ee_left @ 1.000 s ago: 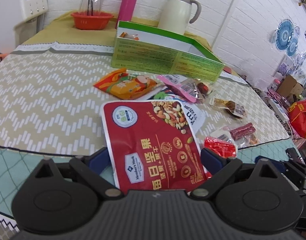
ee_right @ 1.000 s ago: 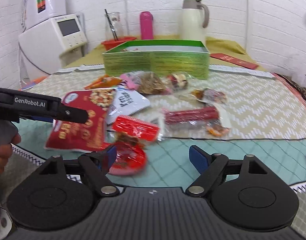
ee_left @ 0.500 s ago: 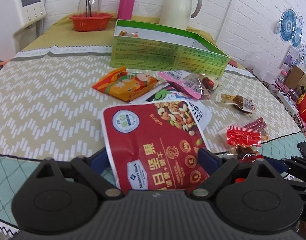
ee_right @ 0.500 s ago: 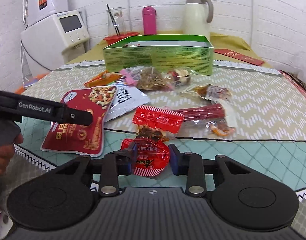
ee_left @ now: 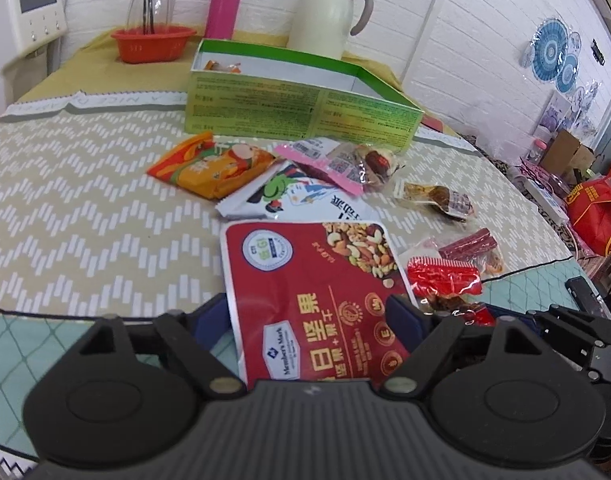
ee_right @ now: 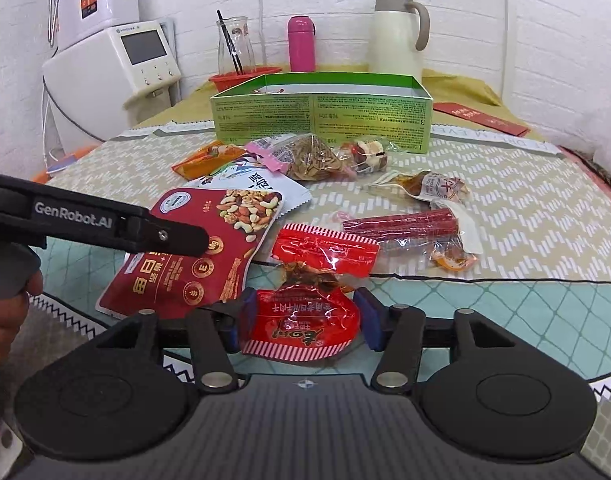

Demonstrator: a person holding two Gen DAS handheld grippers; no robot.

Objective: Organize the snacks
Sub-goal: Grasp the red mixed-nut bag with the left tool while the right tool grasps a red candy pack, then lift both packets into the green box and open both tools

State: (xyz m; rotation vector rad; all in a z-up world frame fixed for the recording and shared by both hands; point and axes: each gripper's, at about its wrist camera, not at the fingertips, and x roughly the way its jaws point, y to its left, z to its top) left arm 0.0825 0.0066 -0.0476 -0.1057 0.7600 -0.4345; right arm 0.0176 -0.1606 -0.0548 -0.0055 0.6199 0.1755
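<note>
The left gripper (ee_left: 309, 316) had just been closing, its blue pads against both side edges of the nut bag (ee_left: 317, 292), a flat red pouch printed with mixed nuts, a round seal and gold characters. The right gripper (ee_right: 305, 316) had just been opening; the crinkled red snack packet (ee_right: 305, 320) sat between its pads, the right one apart from it. Both lay on the table (ee_right: 525, 216). At twelve o'clock stood the open green box (ee_right: 321, 116).
</note>
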